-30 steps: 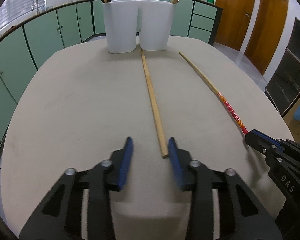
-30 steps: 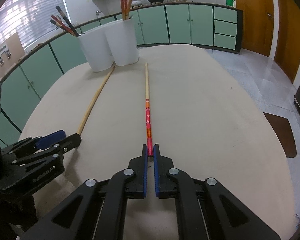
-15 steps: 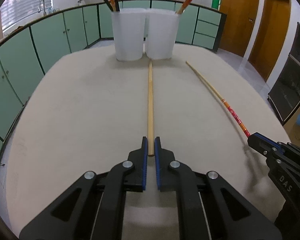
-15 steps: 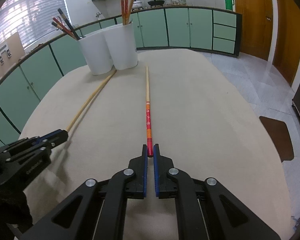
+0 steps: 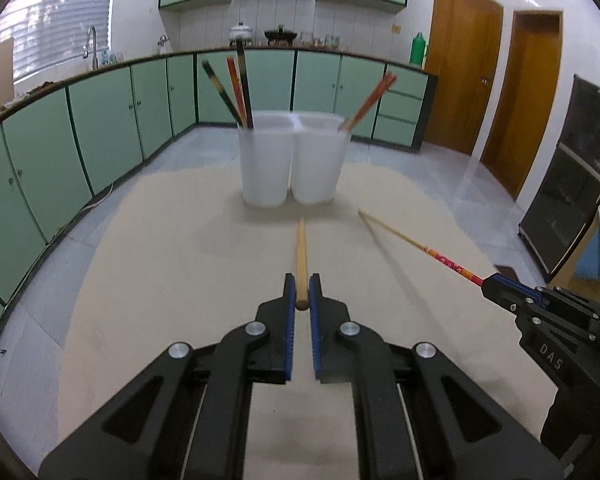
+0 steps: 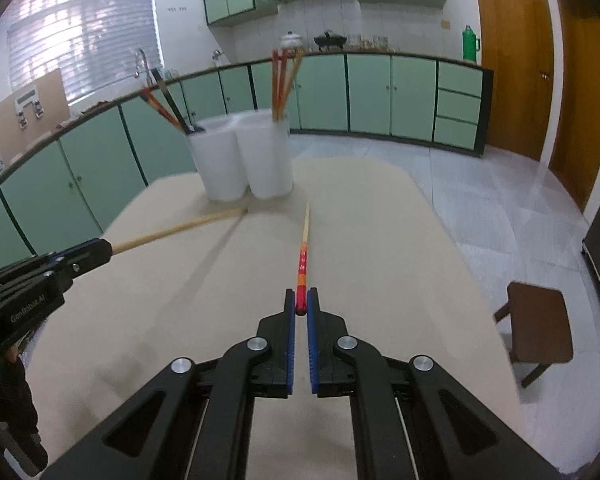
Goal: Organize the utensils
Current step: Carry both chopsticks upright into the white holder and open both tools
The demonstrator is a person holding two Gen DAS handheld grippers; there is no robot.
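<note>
Beige tabletop (image 5: pixel 160 280) is seen below two lifted chopsticks, the plain chopstick (image 5: pixel 301 256) clamped by the left gripper (image 5: pixel 301 300) and the red-ended chopstick (image 6: pixel 303 264) by the right gripper (image 6: pixel 301 304), both short of the white holders (image 5: pixel 292 160), over whose rims the tips must be carried.

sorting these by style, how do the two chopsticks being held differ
The plain chopstick is bare pale wood throughout; the red-handled chopstick has a red and orange patterned grip end. The first sits in the left gripper, the second in the right gripper. Both are gripped by their thick ends, tips toward the white holders.
</note>
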